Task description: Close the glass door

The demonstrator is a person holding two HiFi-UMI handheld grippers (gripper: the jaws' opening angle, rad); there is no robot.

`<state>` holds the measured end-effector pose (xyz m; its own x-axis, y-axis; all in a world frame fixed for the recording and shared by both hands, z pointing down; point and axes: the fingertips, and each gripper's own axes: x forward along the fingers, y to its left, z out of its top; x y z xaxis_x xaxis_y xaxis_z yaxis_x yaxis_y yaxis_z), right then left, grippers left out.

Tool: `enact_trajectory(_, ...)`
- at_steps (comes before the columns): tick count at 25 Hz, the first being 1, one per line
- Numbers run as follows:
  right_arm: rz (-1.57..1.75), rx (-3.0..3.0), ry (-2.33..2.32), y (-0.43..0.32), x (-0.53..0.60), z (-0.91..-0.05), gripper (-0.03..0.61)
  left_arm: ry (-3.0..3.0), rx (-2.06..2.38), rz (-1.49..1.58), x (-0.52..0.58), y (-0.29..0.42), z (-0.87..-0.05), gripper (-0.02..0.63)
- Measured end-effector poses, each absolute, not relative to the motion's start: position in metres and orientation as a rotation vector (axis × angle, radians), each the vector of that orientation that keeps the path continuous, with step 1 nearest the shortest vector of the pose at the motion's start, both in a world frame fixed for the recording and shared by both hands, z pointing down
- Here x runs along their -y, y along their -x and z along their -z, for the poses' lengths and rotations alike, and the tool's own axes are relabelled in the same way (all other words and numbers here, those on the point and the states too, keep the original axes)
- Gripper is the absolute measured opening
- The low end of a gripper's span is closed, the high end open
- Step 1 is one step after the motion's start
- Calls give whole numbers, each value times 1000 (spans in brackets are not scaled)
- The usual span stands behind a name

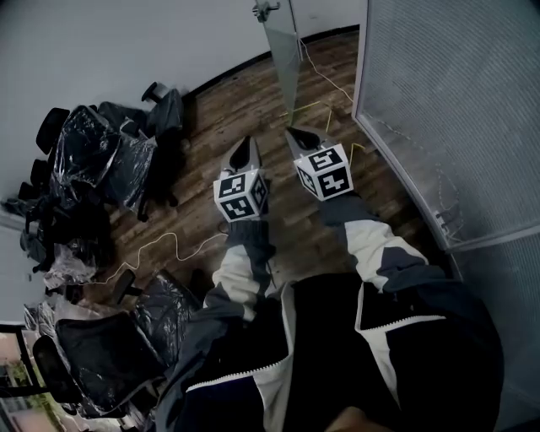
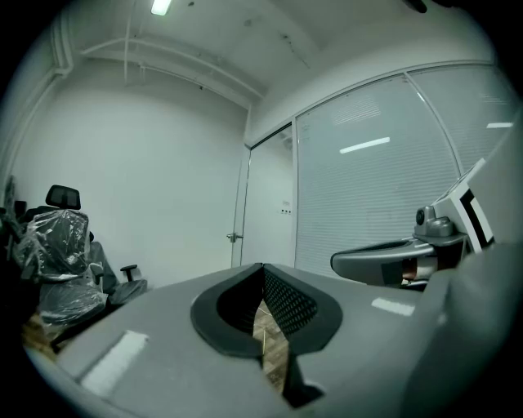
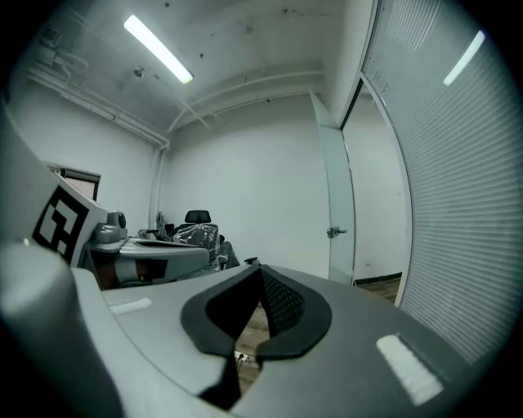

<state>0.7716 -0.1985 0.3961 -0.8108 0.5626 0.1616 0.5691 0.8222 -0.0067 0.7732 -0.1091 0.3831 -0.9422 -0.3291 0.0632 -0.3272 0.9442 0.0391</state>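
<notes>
While the person holds both tools out in front, side by side above the wooden floor (image 1: 211,126), the glass door (image 1: 284,59) stands open ahead of them. It is swung out into the room and shows almost edge-on from the head view. Its handle (image 1: 266,8) sits right at the top of that picture. Neither tool touches the door, and both are well apart from it.

Now the left gripper (image 1: 245,150). Its own view shows the two dark pads brought together at the tips, clenched on nothing, with only floorboards visible through the slit below. It points level, the door panel straight beyond its nose.

The right gripper (image 1: 302,137) sits just beside it, nearer the ribbed partition wall (image 1: 456,101), and tips a little downward. Its jaws are pressed together too — empty, nothing between the pads. From this side the door rises just left of the partition, its lever handle on the door's left edge.

Over to the left, office chairs (image 1: 93,152) wrapped in plastic crowd against the pale wall. A thin yellow cable (image 1: 169,245) snakes across the boards towards them.
</notes>
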Motion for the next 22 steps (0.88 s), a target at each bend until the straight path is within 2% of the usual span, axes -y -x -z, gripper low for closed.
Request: enact_trajectory(22,96,2782,1150,-789,243,-402,5,-392,3025,119,166,-791,-388,1)
